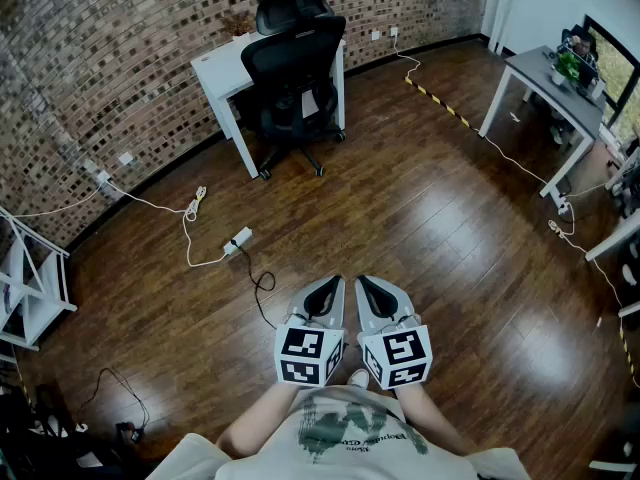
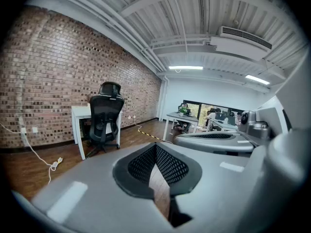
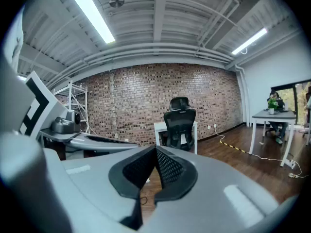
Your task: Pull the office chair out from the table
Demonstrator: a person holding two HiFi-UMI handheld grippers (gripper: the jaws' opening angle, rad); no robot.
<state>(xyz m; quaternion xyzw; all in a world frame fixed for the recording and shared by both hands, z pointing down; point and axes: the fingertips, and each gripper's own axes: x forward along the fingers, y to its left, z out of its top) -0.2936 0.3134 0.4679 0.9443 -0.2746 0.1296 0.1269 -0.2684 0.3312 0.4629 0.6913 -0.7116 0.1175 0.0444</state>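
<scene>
A black mesh office chair (image 1: 293, 73) with a headrest stands pushed in at a small white table (image 1: 222, 68) against the brick wall, far ahead of me. It also shows in the left gripper view, chair (image 2: 105, 116), and in the right gripper view, chair (image 3: 180, 121). My left gripper (image 1: 322, 292) and right gripper (image 1: 376, 292) are side by side close to my body, both shut and holding nothing, well short of the chair. The left gripper (image 2: 156, 154) and right gripper (image 3: 156, 158) point across the wooden floor toward it.
A white power strip (image 1: 238, 239) and cables lie on the dark wood floor between me and the table. A yellow-black taped cable strip (image 1: 440, 101) runs along the floor at right. A second white desk (image 1: 548, 86) stands far right, a white rack (image 1: 30, 288) at left.
</scene>
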